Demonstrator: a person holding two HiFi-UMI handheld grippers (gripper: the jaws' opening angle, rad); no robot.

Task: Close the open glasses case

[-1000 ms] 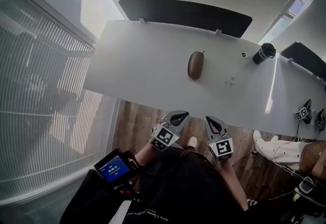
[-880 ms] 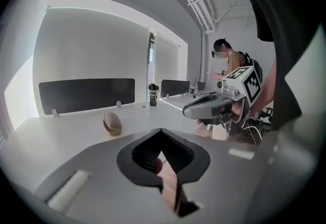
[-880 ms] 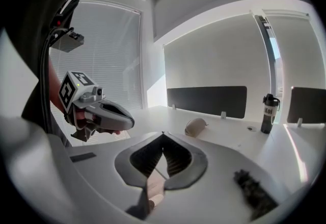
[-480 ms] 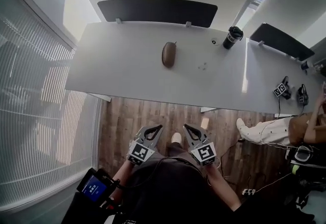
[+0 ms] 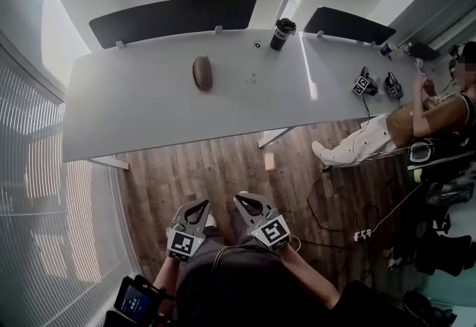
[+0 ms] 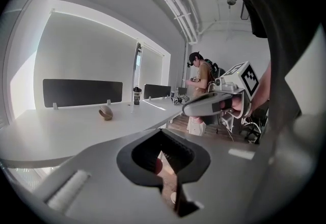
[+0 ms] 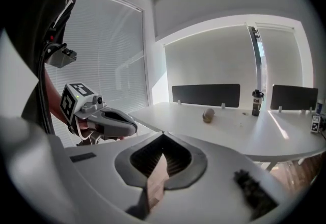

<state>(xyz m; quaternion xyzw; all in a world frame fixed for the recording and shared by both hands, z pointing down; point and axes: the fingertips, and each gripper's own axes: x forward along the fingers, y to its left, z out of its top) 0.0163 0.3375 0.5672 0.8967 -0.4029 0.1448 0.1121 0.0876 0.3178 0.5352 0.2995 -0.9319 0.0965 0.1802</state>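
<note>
Office room with a wood-plank floor [image 5: 223,162] and a long white worktop [image 5: 134,110] along the far wall. Nearest the viewer, two hand-held tongs are held low at the person's lap. The left tongs [image 5: 195,204] have their jaws together with nothing between them. The right tongs [image 5: 244,200] are likewise closed and empty. A strip of bare floor separates both from the worktop, so neither is within reach of the task's thing.

One brown glasses case [image 5: 202,73] lies on the worktop's far half, well apart from both tongs and almost straight ahead of the left one. Its long axis runs away from the person. The left tongs are judged the nearer. Whether its lid stands open cannot be told at this range.

Farther right stand one dark tumbler [image 5: 282,34] and two spare grippers [image 5: 377,85]. Two dark divider panels [image 5: 171,18] close the back edge. One seated person [image 5: 416,117] occupies the right margin.
</note>
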